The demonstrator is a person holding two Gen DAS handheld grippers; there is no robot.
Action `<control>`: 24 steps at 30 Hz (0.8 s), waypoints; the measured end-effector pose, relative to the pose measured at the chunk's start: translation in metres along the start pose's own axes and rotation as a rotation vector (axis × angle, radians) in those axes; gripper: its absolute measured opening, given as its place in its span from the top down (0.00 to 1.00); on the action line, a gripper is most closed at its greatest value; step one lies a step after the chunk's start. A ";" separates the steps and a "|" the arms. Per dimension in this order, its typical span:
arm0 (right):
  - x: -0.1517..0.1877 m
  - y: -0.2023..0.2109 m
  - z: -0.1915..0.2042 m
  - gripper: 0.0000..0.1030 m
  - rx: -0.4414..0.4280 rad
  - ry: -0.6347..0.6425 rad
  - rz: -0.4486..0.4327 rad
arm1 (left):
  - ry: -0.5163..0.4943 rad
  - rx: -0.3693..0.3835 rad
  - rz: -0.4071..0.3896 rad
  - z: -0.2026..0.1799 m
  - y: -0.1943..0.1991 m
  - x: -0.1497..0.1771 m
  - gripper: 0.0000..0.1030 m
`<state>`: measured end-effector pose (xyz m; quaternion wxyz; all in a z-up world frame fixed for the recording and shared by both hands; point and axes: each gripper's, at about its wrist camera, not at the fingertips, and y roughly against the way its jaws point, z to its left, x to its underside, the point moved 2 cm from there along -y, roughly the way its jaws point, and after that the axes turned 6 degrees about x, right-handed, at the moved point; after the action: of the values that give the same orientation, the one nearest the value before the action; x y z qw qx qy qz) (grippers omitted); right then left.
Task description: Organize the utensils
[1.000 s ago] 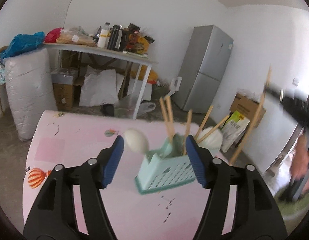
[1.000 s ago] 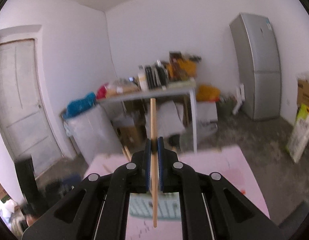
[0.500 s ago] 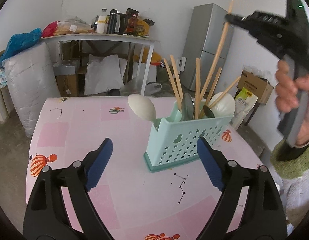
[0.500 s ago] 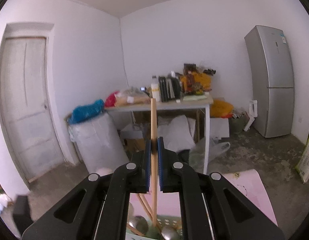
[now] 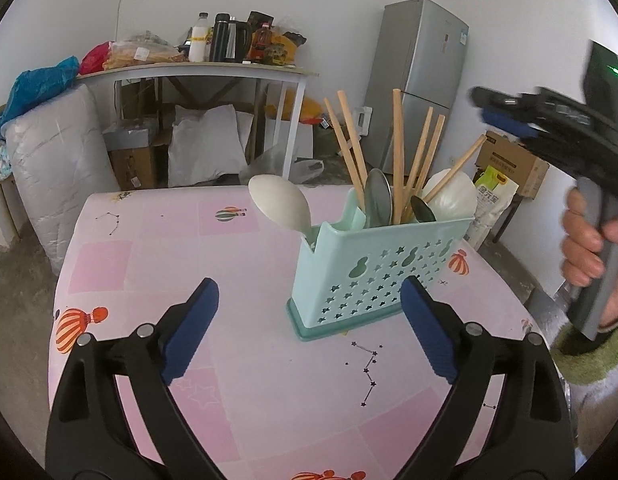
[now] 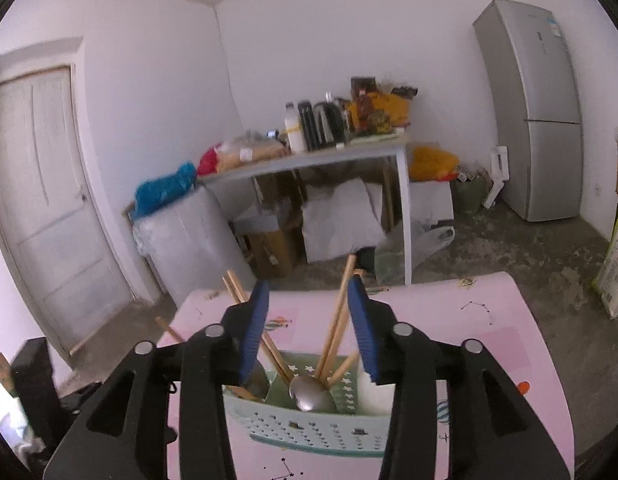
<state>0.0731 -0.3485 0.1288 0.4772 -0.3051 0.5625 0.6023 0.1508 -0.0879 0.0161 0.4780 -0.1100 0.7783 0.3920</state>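
A mint green utensil caddy [image 5: 369, 272] stands upright on the pink table [image 5: 149, 264]. It holds several wooden chopsticks [image 5: 397, 152], metal spoons [image 5: 377, 200] and two white spoons [image 5: 281, 204]. My left gripper [image 5: 309, 284] is low in front of it with its jaws opening wide, and the pads do not press the caddy. My right gripper [image 6: 307, 312] hovers over the caddy [image 6: 309, 428] with its jaws opening. A chopstick [image 6: 337, 320] leans free between them, its lower end in the caddy beside a metal spoon [image 6: 309, 396]. The right gripper [image 5: 505, 116] also shows in the left wrist view, held by a hand [image 5: 585, 240].
Beyond the table's far edge is bare floor, a grey side table [image 5: 197, 72] loaded with bottles and bags, a fridge [image 5: 421, 80], a wrapped mattress [image 5: 53, 168] and cardboard boxes [image 5: 513, 164]. A door [image 6: 41, 208] is on the left wall.
My left gripper let go of the tilted caddy and opened wide; the caddy now stands on the table. My right gripper came down with the chopstick, opened and released it into the caddy.
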 end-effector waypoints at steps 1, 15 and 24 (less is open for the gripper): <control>0.001 0.008 -0.003 0.54 0.001 -0.010 -0.010 | -0.001 0.001 0.000 0.000 0.000 0.000 0.14; 0.105 0.062 -0.015 0.33 0.148 -0.040 0.206 | 0.050 -0.033 0.049 -0.033 0.007 0.017 0.09; 0.119 0.068 -0.002 0.26 0.202 0.045 0.226 | -0.016 -0.104 0.073 -0.048 0.010 0.027 0.08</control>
<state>-0.0327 -0.3165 0.0468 0.4220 -0.2037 0.6617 0.5853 0.0997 -0.1104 0.0096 0.4632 -0.1032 0.7566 0.4498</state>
